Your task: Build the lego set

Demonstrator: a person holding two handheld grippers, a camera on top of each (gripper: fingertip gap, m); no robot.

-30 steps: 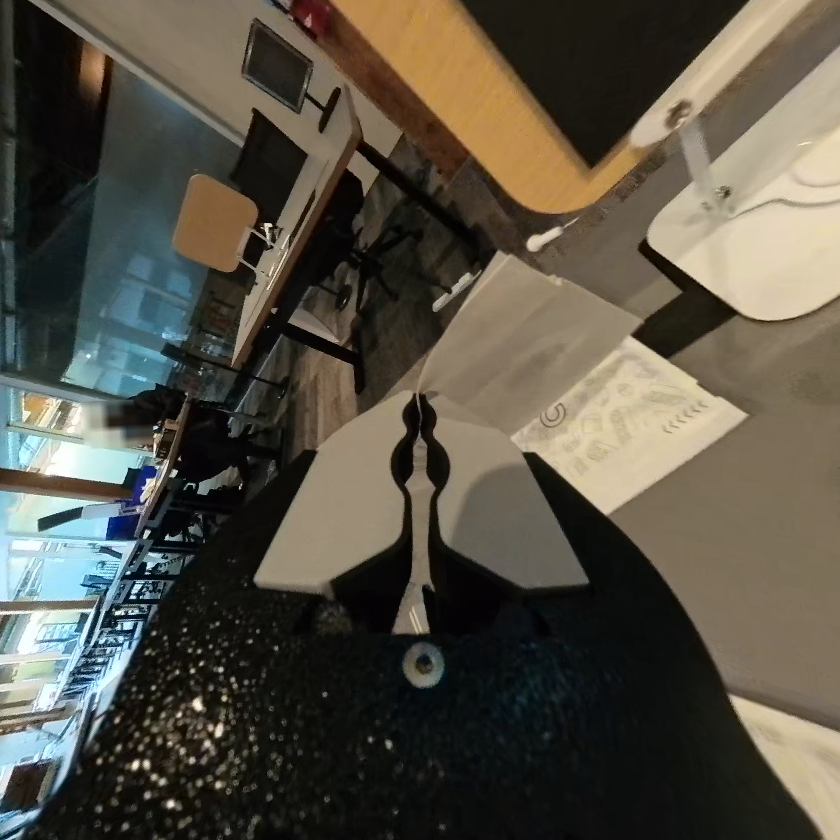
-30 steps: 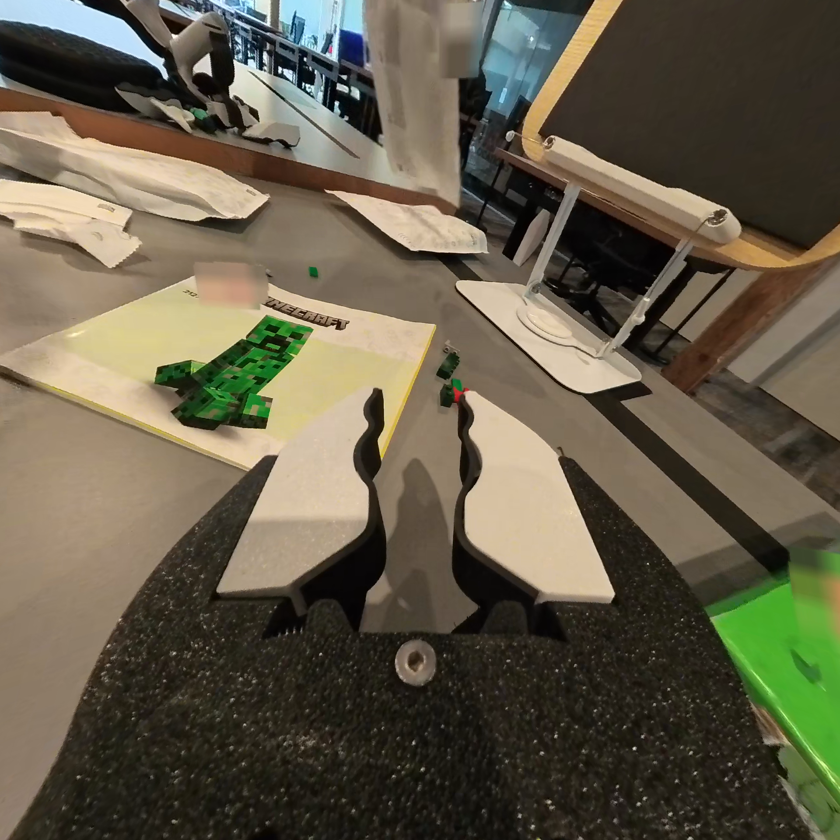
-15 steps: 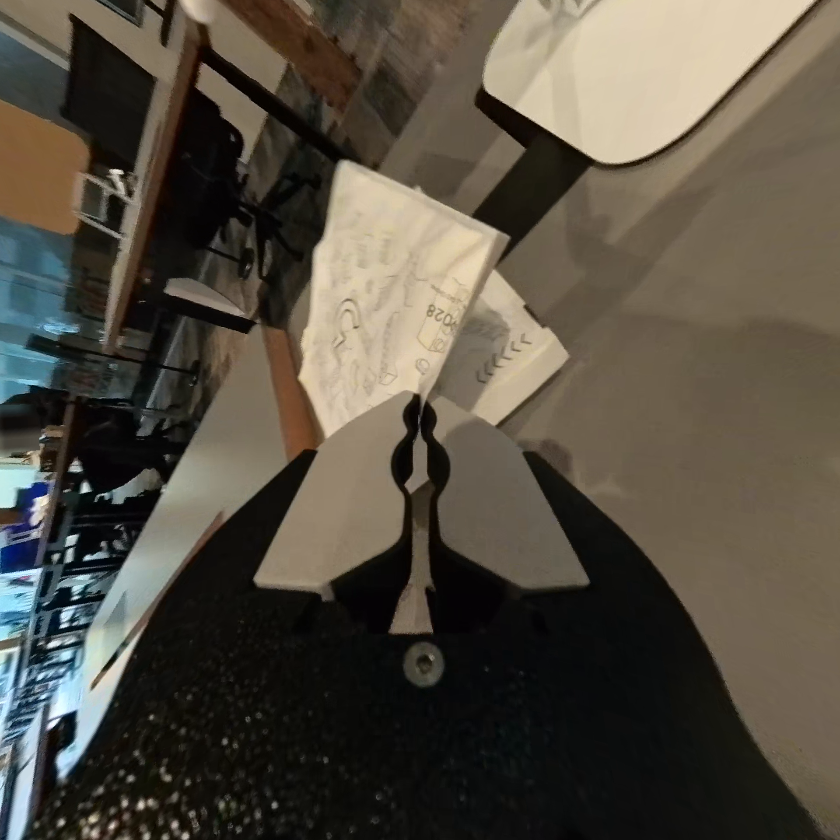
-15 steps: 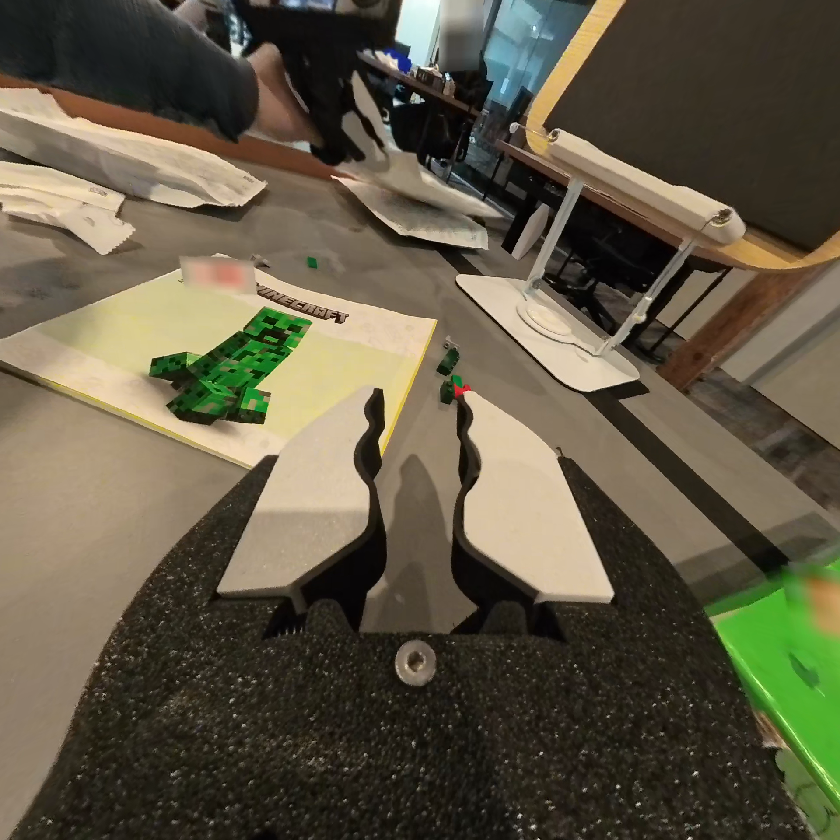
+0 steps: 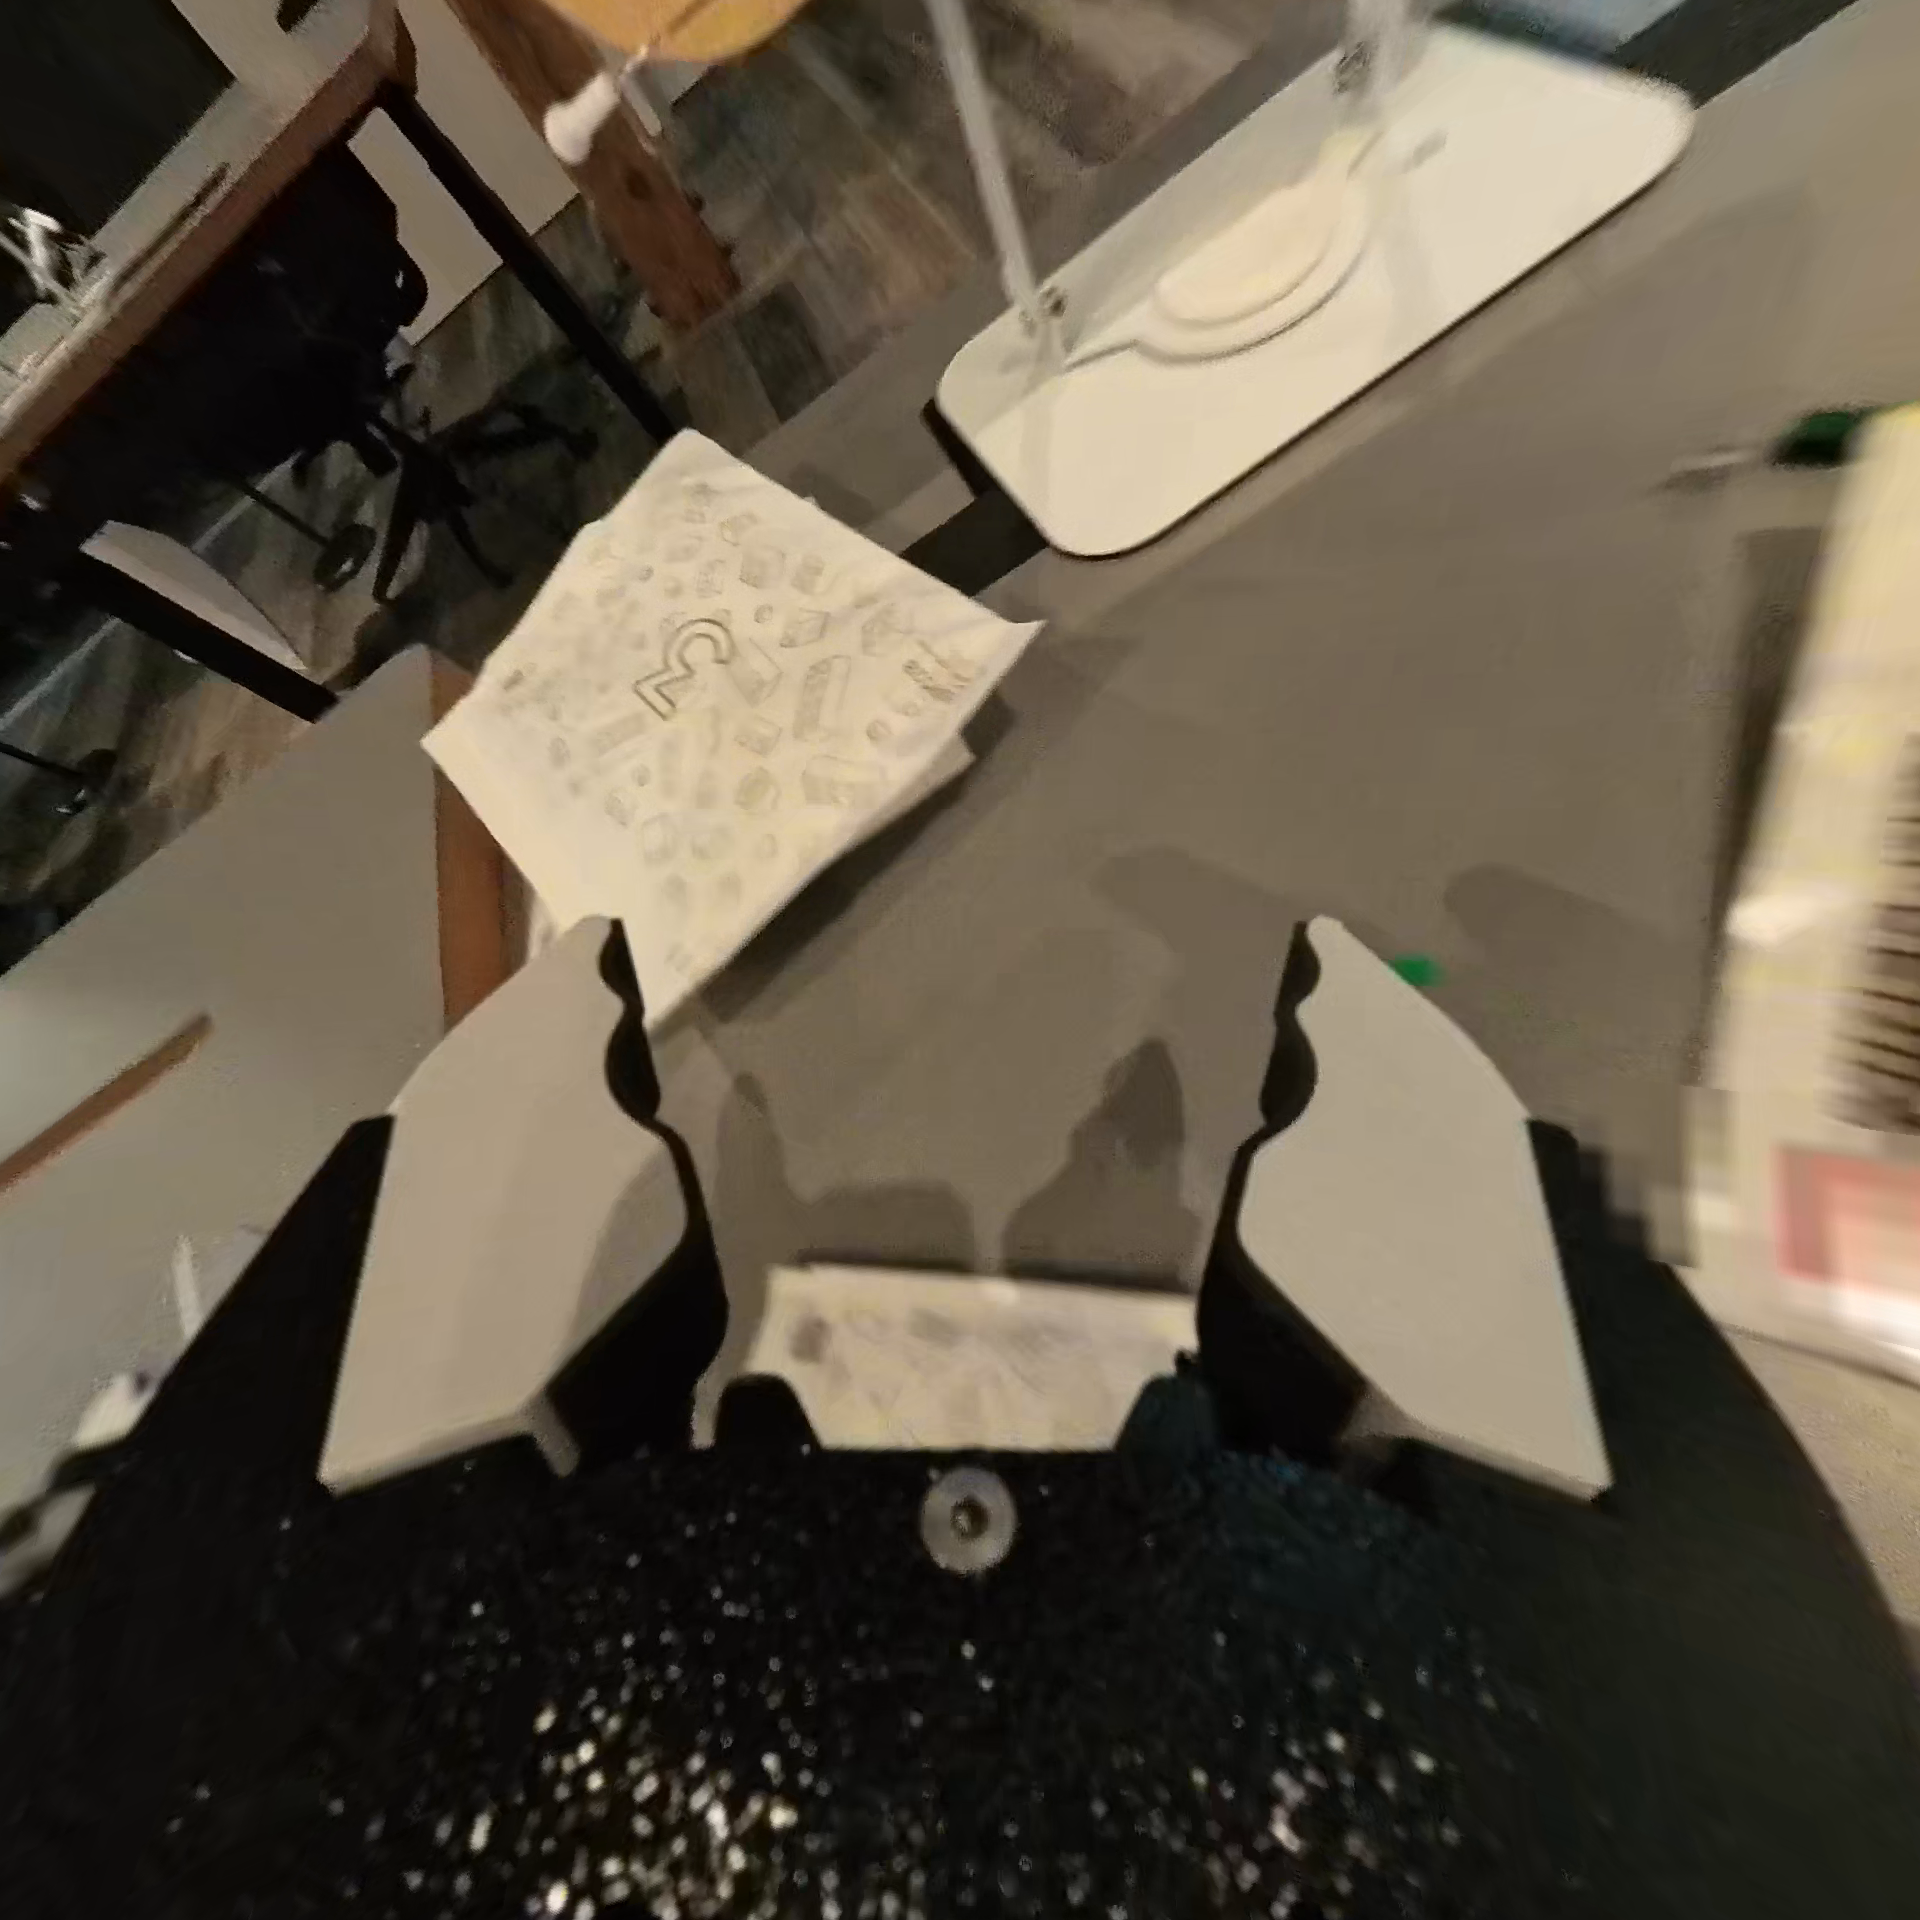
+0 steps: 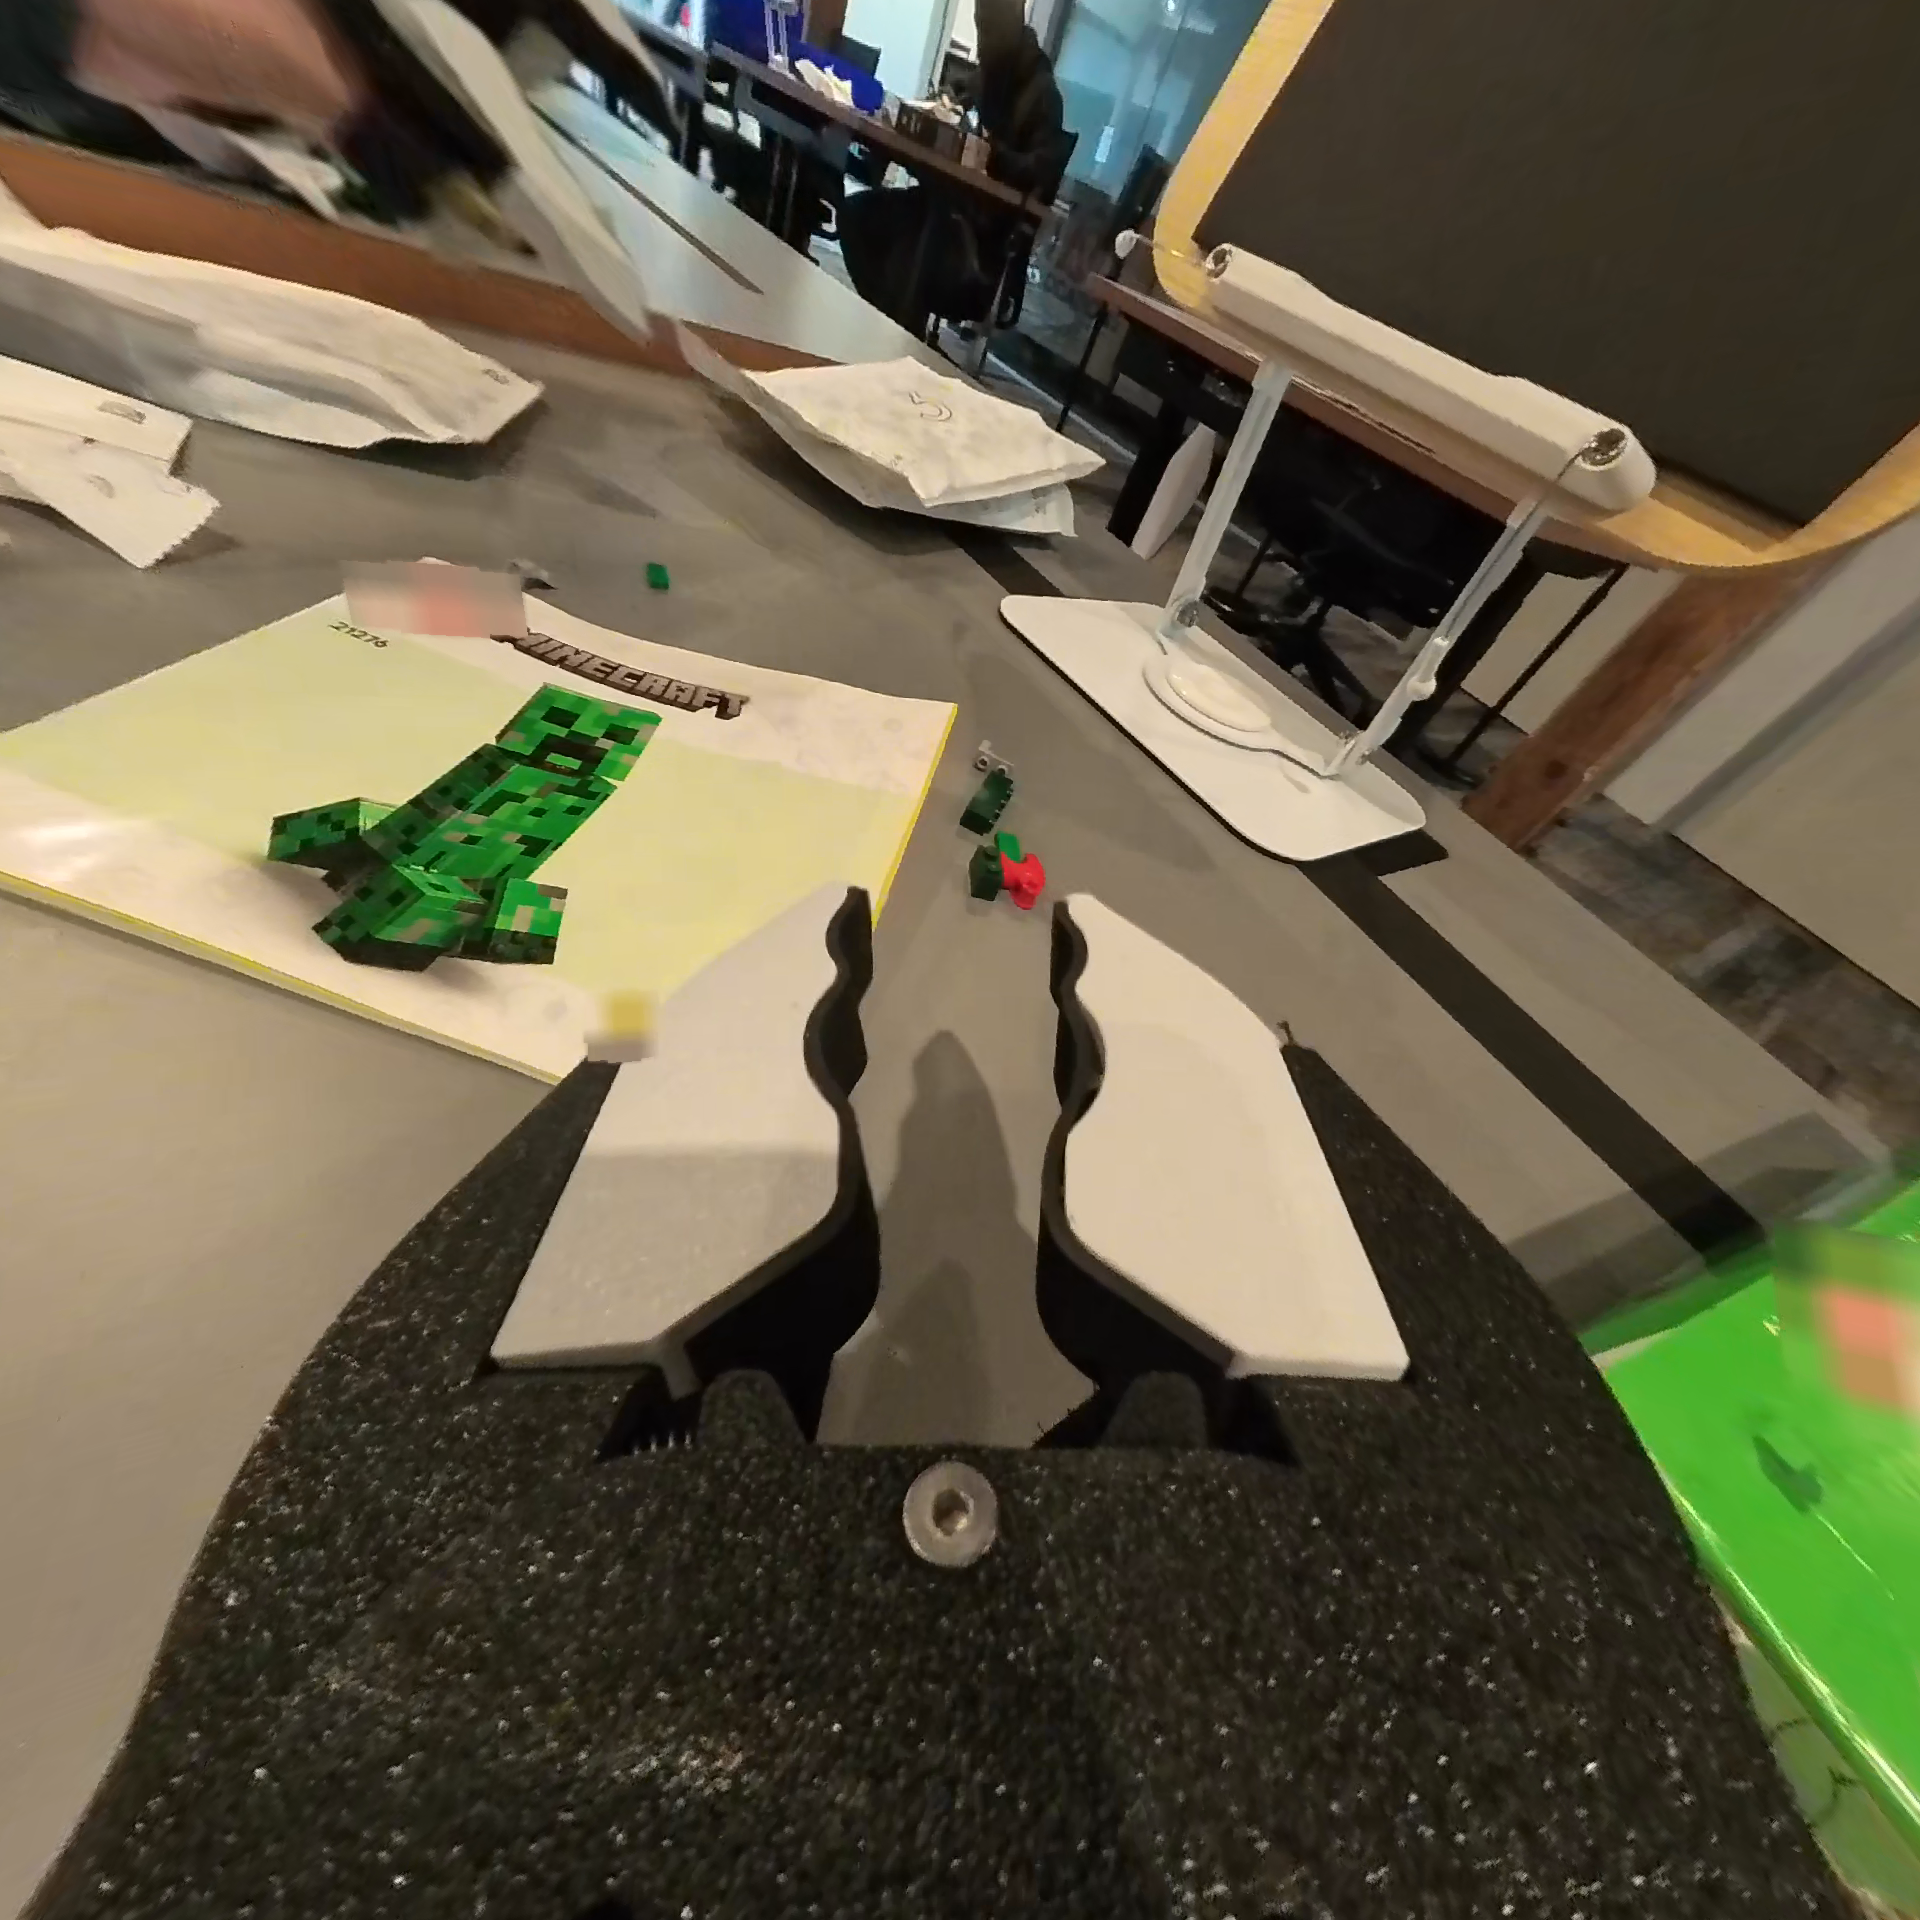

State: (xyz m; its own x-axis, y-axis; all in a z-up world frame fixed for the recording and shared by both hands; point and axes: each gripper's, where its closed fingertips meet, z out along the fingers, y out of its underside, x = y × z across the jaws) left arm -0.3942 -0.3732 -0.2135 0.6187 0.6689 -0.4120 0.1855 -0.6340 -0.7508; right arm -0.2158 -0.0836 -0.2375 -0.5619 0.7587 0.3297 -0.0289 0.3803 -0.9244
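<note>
My left gripper (image 5: pixel 951 940) is wide open and empty above the grey table (image 5: pixel 1195 852). A white paper parts bag (image 5: pixel 717 707) lies ahead of it at the far table edge; it also shows in the right wrist view (image 6: pixel 914 436). My right gripper (image 6: pixel 954 914) is open and empty, low over the table. Just ahead of it lie small dark green bricks (image 6: pixel 987 800) and a red piece (image 6: pixel 1023 878). The instruction booklet (image 6: pixel 468 790) with a green figure on its cover lies to its left. One small green brick (image 6: pixel 657 575) lies behind the booklet.
A white desk lamp base (image 6: pixel 1226 717) stands at the right, also in the left wrist view (image 5: pixel 1299 281). Several empty paper bags (image 6: pixel 270 364) lie at the back left. A bright green box (image 6: pixel 1787 1455) is at the right edge. Another bag (image 5: pixel 966 1340) lies under my left gripper. The red piece (image 6: pixel 1023 878) is about 12 centimeters from my right fingertips and 25 centimeters from my left.
My left gripper has let go of the paper bag, which now lies on the other bag, and has opened wide and turned. My right gripper has barely moved.
</note>
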